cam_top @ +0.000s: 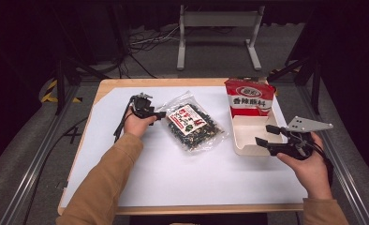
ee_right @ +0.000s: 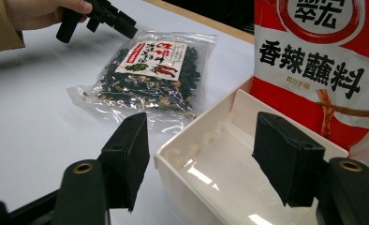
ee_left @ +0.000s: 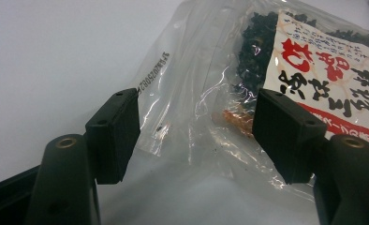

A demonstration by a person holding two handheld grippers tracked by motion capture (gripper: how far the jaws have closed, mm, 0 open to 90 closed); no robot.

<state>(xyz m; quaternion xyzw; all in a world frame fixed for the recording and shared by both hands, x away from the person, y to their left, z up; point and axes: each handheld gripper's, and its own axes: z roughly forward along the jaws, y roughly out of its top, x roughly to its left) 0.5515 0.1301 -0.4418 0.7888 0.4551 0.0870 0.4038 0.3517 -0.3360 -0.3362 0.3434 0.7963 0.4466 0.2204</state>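
Observation:
A clear bag of dark dried food with a red and white label (cam_top: 192, 124) lies flat on the white table top. My left gripper (cam_top: 160, 114) is at the bag's upper left corner. In the left gripper view its jaws (ee_left: 196, 131) stand open over the bag's clear sealed edge (ee_left: 187, 93), and the pads are not pressing it. A red and white pouch (cam_top: 249, 97) stands upright at the far end of a white tray (cam_top: 241, 147). My right gripper (cam_top: 264, 134) is open at the tray's near right side, with the tray's rim (ee_right: 206, 119) between its jaws (ee_right: 201, 164) and nothing gripped.
The wooden table edge (cam_top: 164, 82) runs behind the white sheet. A grey metal stand (cam_top: 217, 33) is on the floor beyond. Rails run along both sides of the table. In the right gripper view the bag (ee_right: 150, 70), the pouch (ee_right: 313, 61) and the left gripper (ee_right: 112, 18) show.

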